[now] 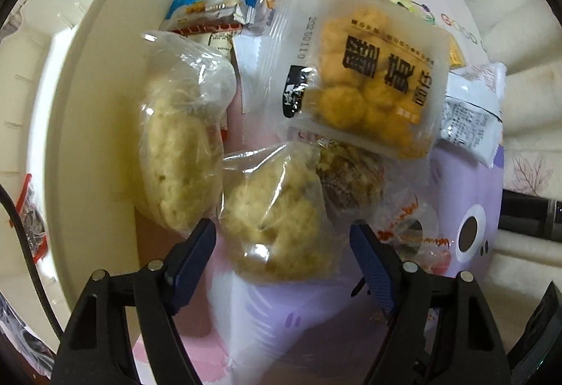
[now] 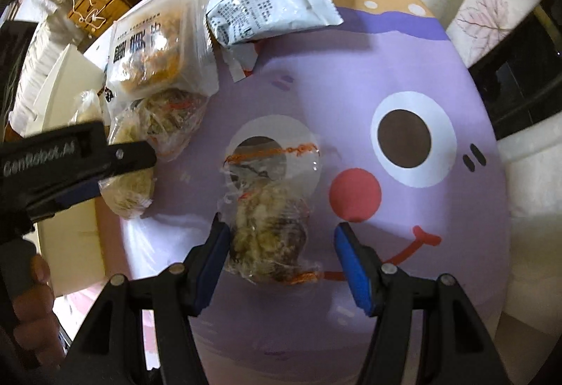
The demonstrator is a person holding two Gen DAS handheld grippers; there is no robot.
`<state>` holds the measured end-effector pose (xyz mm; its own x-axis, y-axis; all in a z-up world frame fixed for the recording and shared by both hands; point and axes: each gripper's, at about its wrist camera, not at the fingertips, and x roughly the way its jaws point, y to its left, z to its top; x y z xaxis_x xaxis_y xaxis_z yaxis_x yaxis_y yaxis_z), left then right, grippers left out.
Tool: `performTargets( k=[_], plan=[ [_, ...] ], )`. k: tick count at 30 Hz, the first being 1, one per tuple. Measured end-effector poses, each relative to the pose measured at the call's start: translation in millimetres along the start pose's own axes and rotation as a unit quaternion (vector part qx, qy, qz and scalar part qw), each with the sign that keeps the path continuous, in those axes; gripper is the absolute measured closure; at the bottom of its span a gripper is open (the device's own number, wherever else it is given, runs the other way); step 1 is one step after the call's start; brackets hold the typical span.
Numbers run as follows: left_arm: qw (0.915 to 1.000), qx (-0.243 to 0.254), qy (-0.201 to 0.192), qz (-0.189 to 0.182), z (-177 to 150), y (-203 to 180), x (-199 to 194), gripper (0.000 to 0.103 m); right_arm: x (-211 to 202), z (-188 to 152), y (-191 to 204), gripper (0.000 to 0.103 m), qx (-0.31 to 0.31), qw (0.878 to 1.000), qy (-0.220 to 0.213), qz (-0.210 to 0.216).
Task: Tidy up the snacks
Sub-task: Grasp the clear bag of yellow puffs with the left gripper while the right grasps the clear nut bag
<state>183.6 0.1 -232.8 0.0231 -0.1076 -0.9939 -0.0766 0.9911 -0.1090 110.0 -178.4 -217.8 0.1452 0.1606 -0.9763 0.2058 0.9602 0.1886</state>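
Left-wrist gripper: left gripper points down with its blue pads spread on either side of a pale bun in clear wrap; neither pad visibly presses the wrap, so nothing is pinched yet.
Left-wrist snack: that bun lies on the purple cartoon mat, just beside the white bin wall, with a second pale bun leaning against that wall.
Left-wrist neighbours: tray pack of yellow balls lies farther from the wall and overlaps a darker wrapped cake.
Left-wrist advice: closing should catch the bun's body, not only loose film, and stay clear of the bun nearer the wall; the soft crumb probably wants a gentle squeeze.
Left-wrist unclear: the bin's inside is cut off, and only a red-edged packet shows beyond its wall.
Right-wrist gripper: right gripper stands spread around a crumbly wrapped cake with orange print, which lies on the mat, well away from the bin; its left pad looks to be touching the wrap, the right pad stands apart.
Right-wrist advice: centre over the cake before closing, since its clear film trails ahead over the mat's white eye.
Right-wrist unclear: the other gripper's black body covers part of the buns, and a hand is cut off at the frame edge; the white sachet has print too small to read.
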Motion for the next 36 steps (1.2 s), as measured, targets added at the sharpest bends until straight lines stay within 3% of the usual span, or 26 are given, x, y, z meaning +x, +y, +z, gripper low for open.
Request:
performTargets(
  k=[6,10,12,22,26,36],
  plan=[
    [0.9999,-0.013,0.002,0.008,2.0,7.9,6.6,0.047,1.7,6.3,6.1,0.041,-0.015,1.0,-0.003,-0.006],
    [0.9998,-0.013,0.0,0.011,4.6,14.5,6.2,0.058,1.8,8.3,7.9,0.057,-0.022,1.0,-0.005,-0.011],
    [0.9999,-0.011,0.002,0.011,4.3,16.9,5.1,0.062,3.8,13.4,10.6,0.057,-0.023,1.0,-0.003,-0.011],
    [1.0,-0.006,0.005,0.0,-9.8,21.1,-15.3,0.066,6.0,13.0,2.3,0.058,-0.018,1.0,0.017,-0.009],
    [0.9997,0.001,-0.01,-0.023,-24.3,8.5,-26.1,0.067,3.2,8.2,-6.3,0.058,-0.008,1.0,0.026,-0.008],
    [0.9936,0.017,-0.066,-0.09,-53.3,22.5,-81.6,0.067,-8.4,1.8,3.0,0.058,-0.014,0.999,0.039,-0.001]
  ],
)
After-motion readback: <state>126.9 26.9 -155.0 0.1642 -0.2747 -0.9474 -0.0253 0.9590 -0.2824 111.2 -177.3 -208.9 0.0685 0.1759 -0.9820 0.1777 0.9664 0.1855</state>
